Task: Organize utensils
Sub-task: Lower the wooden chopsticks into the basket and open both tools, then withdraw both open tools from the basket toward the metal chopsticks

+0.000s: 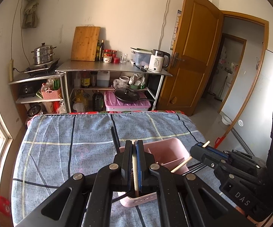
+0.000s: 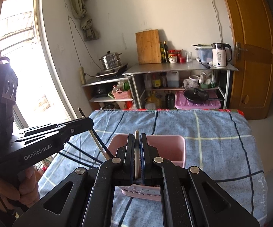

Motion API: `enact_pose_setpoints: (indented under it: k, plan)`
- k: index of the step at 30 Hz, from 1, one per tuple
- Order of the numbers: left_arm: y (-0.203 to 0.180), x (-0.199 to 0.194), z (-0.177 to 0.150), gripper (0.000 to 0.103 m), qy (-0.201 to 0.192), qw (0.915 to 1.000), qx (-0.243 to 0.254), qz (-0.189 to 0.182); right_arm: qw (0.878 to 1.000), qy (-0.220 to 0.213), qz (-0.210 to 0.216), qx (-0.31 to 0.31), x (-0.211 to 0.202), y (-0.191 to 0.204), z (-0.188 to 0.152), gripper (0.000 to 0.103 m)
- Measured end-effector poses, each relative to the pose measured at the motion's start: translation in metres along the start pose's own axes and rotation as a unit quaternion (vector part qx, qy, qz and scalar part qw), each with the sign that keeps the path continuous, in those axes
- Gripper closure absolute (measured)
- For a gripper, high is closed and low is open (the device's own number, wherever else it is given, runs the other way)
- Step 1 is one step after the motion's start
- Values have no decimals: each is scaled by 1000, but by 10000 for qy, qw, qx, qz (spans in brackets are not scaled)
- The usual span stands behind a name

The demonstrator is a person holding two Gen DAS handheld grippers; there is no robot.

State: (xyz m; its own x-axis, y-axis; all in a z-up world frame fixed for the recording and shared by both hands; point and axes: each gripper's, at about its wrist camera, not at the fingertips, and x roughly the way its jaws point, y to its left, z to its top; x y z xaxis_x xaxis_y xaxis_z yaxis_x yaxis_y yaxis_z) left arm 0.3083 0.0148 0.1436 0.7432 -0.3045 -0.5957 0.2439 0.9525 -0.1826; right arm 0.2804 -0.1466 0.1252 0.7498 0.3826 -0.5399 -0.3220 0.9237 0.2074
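Left gripper [image 1: 134,145]: black, blue pads, silver screws, "GenRobot.AI" lettering.
Right gripper [image 2: 137,138]: black, blue pads, "DAS" lettering.

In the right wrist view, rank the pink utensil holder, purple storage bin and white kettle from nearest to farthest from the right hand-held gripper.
1. Pink utensil holder: directly under the right hand-held gripper, on the blue cloth.
2. Purple storage bin: beyond the table's far edge, under the steel shelf.
3. White kettle: on top of that shelf, upper right.

Matt pink plastic holder [image 1: 166,151] on woven blue cloth [image 1: 79,132] — pale wooden chopstick [image 1: 135,162], brushed-metal chopstick [image 2: 136,162].
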Motion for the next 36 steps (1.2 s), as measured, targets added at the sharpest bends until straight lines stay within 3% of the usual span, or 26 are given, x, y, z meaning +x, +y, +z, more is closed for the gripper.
enact_pose_setpoints:
  k: [8, 12, 20, 28, 36]
  plan:
    - [7, 6, -8, 96, 158, 9998, -87, -16, 9996, 245, 123, -24, 5, -2, -6, 97]
    - [7, -6, -10, 88, 42, 9999, -111, -33, 9998, 175, 79, -18, -7, -5, -6, 93]
    - [2, -50, -19, 86, -309, 9995, -83, -12, 9999, -76, 95, 110, -44, -12, -10, 92]
    - [-9, -91, -58, 86, -530, 9985, -112, -83, 9997, -148, 89, 187, -81, -15, -37, 92]
    - [-21, -107, -115, 86, -368, 9991, -163, -151, 9996, -46, 25, 266, -105, -19, -79, 91]
